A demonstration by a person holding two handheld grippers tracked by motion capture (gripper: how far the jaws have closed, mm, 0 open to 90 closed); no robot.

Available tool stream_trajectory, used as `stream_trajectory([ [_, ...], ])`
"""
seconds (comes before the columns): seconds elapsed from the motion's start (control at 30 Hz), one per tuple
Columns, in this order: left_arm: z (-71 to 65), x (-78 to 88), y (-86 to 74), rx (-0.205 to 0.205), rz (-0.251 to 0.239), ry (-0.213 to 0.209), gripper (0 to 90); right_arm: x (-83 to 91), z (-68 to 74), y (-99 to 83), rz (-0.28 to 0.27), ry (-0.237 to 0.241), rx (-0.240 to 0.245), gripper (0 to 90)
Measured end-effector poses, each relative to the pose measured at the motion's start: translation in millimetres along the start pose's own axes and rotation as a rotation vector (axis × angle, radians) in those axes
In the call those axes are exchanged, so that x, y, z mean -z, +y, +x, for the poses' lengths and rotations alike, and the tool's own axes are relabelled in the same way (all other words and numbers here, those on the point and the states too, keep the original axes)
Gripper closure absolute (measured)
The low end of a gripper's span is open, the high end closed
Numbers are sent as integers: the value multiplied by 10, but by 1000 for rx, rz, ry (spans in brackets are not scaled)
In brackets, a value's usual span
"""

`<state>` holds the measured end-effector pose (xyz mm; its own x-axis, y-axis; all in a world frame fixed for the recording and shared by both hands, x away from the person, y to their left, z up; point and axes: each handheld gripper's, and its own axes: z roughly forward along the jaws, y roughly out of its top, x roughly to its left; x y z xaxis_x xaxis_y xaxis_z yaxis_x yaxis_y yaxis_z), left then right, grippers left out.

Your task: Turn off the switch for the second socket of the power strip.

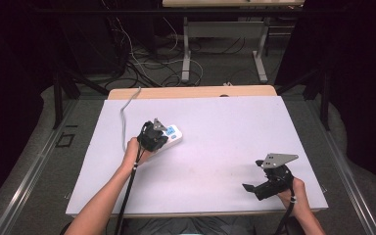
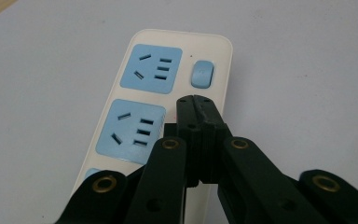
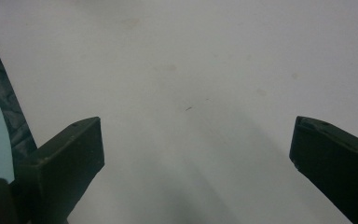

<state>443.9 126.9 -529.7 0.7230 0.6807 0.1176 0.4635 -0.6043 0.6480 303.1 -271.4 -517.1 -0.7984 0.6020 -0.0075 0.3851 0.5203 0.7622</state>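
Working over a white tabletop (image 1: 215, 147), bare across most of its spread. Attending to a white power strip (image 1: 172, 133) with blue sockets, lying flat at about ten o'clock from the tabletop's middle, with its grey cord running off toward eleven o'clock and the far edge.

Holding the left hand-held gripper (image 1: 152, 134) right over the strip's near end, jaws pressed fully together with nothing between them, gripping nothing. Pointing the joined tips down at the strip's face. Not being able to tell from the left gripper view whether the tips are touching the plastic or hanging just above it.

Resting the right hand-held gripper (image 1: 253, 175) at about four o'clock, well apart from the strip, jaws spread wide and empty above bare board.

Judging the step in hand: lining up the closed left tips (image 2: 194, 100) as a poking tool for the small blue rocker switch (image 2: 201, 73), sitting just beyond them at about twelve o'clock in the left gripper view, beside the far socket.

Calling next for a short advance toward twelve o'clock and a firm press down on the switch. Needing care against sliding off onto the neighbouring socket at ten o'clock, and against shoving the light strip along the board. Possibly calling for the right hand-held gripper coming across for steadying the strip.
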Motion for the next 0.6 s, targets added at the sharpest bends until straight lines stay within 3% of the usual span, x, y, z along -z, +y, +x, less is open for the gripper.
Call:
stream_trajectory([
  [0.1, -27, -11, 25, -23, 15, 23, 900, -1, -1, 0, 3, 2, 0, 24],
  [0.23, 8, 7, 21, -3, 26, -8, 900, -5, 6, -6, -4, -1, -14, 24],
  [0.27, 10, -6, 17, -2, 8, -2, 900, 2, -3, 1, 11, 2, 1, 24],
  [0.43, 19, 7, 20, 4, 25, -15, 900, -3, 10, -4, -3, -8, -8, 24],
  [0.6, 26, -7, 5, 26, 0, -13, 900, -5, 17, -4, -4, -6, -13, 24],
])
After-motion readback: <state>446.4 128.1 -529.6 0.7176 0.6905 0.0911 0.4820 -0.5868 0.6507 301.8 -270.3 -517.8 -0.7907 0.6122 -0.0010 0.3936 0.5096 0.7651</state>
